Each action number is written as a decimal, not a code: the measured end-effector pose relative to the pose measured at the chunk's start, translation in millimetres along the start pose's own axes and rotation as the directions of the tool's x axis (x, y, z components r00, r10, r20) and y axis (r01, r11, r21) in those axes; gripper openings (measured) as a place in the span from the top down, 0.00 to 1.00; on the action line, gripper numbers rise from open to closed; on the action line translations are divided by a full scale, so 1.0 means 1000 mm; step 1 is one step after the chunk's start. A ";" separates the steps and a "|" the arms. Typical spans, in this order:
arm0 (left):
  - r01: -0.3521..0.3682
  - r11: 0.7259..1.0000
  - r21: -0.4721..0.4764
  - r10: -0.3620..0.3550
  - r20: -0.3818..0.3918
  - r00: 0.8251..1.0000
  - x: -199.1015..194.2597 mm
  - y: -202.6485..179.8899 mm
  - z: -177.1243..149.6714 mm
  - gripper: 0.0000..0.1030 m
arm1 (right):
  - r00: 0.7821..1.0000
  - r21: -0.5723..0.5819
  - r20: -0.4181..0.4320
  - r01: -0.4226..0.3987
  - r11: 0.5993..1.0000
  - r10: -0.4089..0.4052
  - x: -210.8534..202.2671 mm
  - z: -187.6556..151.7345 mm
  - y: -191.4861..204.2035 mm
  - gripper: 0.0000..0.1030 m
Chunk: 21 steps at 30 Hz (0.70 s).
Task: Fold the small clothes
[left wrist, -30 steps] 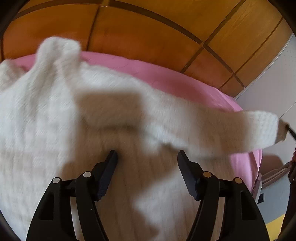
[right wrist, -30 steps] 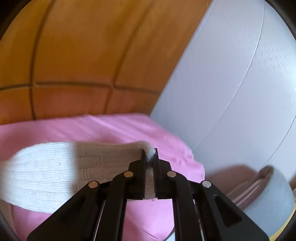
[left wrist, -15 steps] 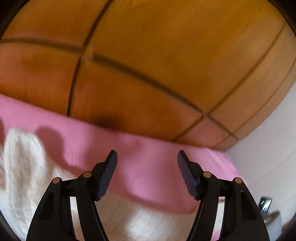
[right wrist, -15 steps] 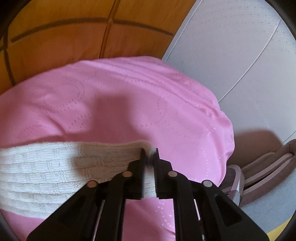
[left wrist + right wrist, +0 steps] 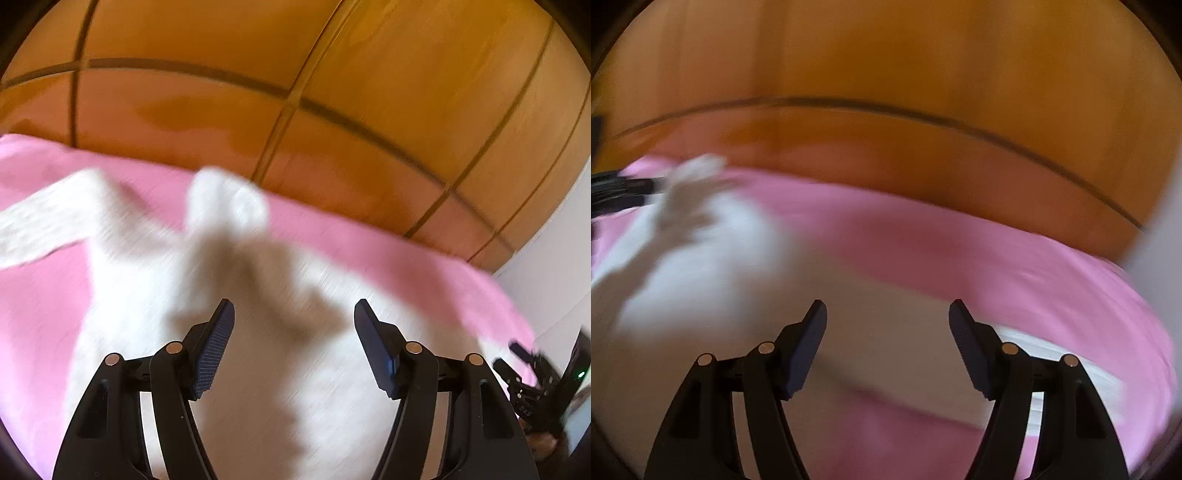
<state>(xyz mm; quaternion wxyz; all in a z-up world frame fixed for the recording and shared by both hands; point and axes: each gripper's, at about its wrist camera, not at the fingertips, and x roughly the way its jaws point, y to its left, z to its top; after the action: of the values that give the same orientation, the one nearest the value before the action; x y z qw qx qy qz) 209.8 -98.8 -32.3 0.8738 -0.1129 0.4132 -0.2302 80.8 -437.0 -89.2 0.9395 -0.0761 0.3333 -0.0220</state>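
While the pink bedcover spreads below the wooden panels, we see the white sweater lying under both tools: left gripper wide and empty, right gripper likewise.

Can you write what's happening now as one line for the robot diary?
left gripper: open, empty | right gripper: open, empty | white sweater: lying on pink bed cover

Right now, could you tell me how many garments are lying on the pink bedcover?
1: a white knit sweater spread on the pink bedcover, under the open left gripper and open right gripper. The blur may hide others.
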 end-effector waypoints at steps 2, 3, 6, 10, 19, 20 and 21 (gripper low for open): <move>-0.043 0.999 0.024 0.043 -0.011 0.999 -0.005 0.008 -0.017 0.36 | 1.000 -0.142 -0.005 -0.030 0.989 0.030 0.017 0.002 0.050 0.34; -0.062 0.998 0.023 0.063 -0.014 0.998 -0.009 0.017 -0.027 0.36 | 1.000 -0.207 -0.015 -0.028 0.978 0.025 0.030 0.003 0.070 0.36; -0.111 0.994 0.010 0.111 -0.038 0.993 -0.010 0.036 -0.042 0.36 | 0.996 -0.323 -0.058 0.043 0.945 -0.065 0.064 0.003 0.094 0.84; -0.113 0.993 -0.030 0.111 -0.052 0.992 -0.015 0.059 -0.060 0.36 | 0.990 -0.284 -0.038 0.122 0.951 -0.138 0.088 0.023 0.071 0.86; -0.059 0.994 -0.092 0.057 -0.017 0.998 -0.027 0.070 -0.065 0.36 | 0.960 0.200 -0.099 0.277 0.940 -0.262 0.155 0.127 -0.065 0.64; -0.053 0.993 -0.107 0.052 -0.014 0.999 -0.031 0.073 -0.063 0.36 | 0.955 0.249 -0.100 0.296 0.922 -0.280 0.158 0.131 -0.078 0.37; -0.052 0.992 -0.117 0.052 -0.006 0.999 -0.035 0.075 -0.061 0.36 | 0.948 0.288 -0.089 0.318 0.903 -0.306 0.155 0.133 -0.088 0.29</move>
<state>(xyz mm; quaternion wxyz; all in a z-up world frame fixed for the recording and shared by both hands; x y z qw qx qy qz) 166.5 -16.5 -76.0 0.8708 -0.1527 0.4299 -0.1831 286.3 -520.7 -69.9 0.9173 0.0146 0.3291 -0.2235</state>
